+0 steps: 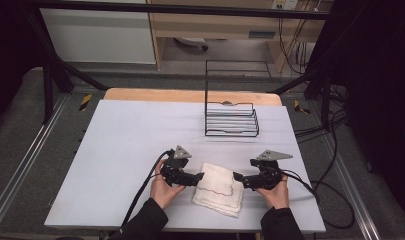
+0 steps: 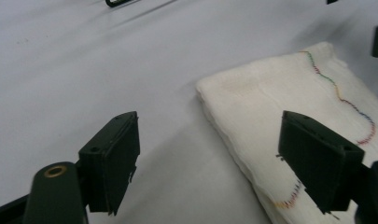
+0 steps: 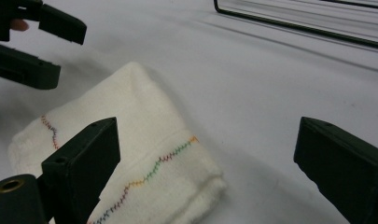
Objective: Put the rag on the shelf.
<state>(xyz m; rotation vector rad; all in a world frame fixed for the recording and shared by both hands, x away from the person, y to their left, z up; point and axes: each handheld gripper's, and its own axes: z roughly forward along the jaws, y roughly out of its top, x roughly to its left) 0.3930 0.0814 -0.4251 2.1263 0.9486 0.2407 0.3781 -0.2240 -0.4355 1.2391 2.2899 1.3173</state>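
Now I have the folded white cloth (image 1: 218,189) lying flat on the near part of the table (image 1: 130,150), between my two tools. Left gripper (image 1: 200,176) at its left edge, spread wide, nothing between the pads. Right gripper (image 1: 237,177) at its right edge, also wide and empty. Black wire rack (image 1: 231,120) stands well behind.

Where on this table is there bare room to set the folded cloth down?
The widest free patch is the table left of the wire rack, running to the near edge. A narrower strip lies between rack and folded cloth. It is crowded around the cloth, flanked by the open left gripper and right gripper.
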